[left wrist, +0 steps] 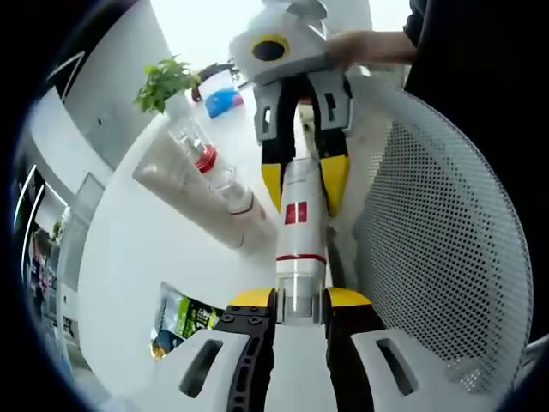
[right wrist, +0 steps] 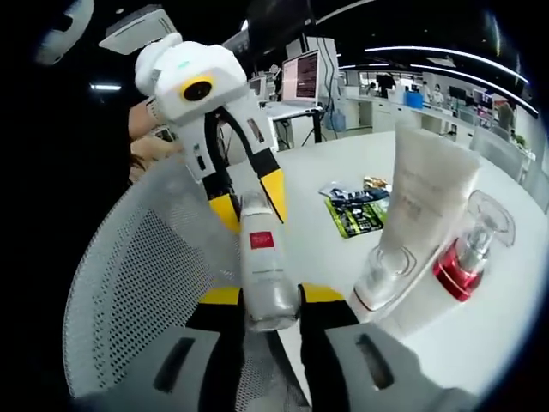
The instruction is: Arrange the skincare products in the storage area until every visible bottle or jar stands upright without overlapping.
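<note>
Both pairs of jaws pinched the same white bottle (left wrist: 300,236) at once: the left gripper (left wrist: 299,300) clamped its clear-capped end and the right gripper (right wrist: 262,296) clamped the opposite end, so the bottle hung between them above the edge of a white perforated basket (left wrist: 446,249). In the left gripper view the right gripper came in from above with its yellow tips on either side of the bottle's far end; the right gripper view showed the mirror of this. By my reading, this was a handover or a turning of the bottle on its way to being stood upright. The next move would likely call for one gripper to let go while the other kept a firm hold, then tilted the bottle upright and set it down clear of its neighbours. Counted on the white table (left wrist: 146,257): one held bottle, one large white tube (right wrist: 425,215) standing on its cap, one small clear pump bottle with a red collar (right wrist: 467,253) just beside the tube, one green printed packet (right wrist: 356,210) lying flat, and one basket.
</note>
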Motion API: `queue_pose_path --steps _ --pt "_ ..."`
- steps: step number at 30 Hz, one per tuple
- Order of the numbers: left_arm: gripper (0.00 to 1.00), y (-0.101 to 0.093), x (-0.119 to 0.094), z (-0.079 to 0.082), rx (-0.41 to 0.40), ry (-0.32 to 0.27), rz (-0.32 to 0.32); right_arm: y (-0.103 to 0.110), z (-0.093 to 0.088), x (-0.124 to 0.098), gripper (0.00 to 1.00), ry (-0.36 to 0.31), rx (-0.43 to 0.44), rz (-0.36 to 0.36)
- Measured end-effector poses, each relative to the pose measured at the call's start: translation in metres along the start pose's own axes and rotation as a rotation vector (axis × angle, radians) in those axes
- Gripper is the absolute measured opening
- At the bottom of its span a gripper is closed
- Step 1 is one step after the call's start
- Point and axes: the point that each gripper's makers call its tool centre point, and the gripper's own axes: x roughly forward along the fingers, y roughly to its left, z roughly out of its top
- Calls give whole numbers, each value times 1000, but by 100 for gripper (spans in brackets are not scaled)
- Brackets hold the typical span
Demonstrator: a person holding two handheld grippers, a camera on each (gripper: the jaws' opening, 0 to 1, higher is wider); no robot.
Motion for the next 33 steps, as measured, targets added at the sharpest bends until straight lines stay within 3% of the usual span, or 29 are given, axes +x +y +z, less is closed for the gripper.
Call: queue_pose_path --steps 12,22,33 --pt "18 4 -3 0 28 46 4 -8 -11 -1 29 78 -41 -80" --pt "17 1 3 -1 94 101 -33 -3 4 12 27 62 -95 -63" --pt "17 3 0 10 97 77 -47 0 19 32 22 47 -171 -32"
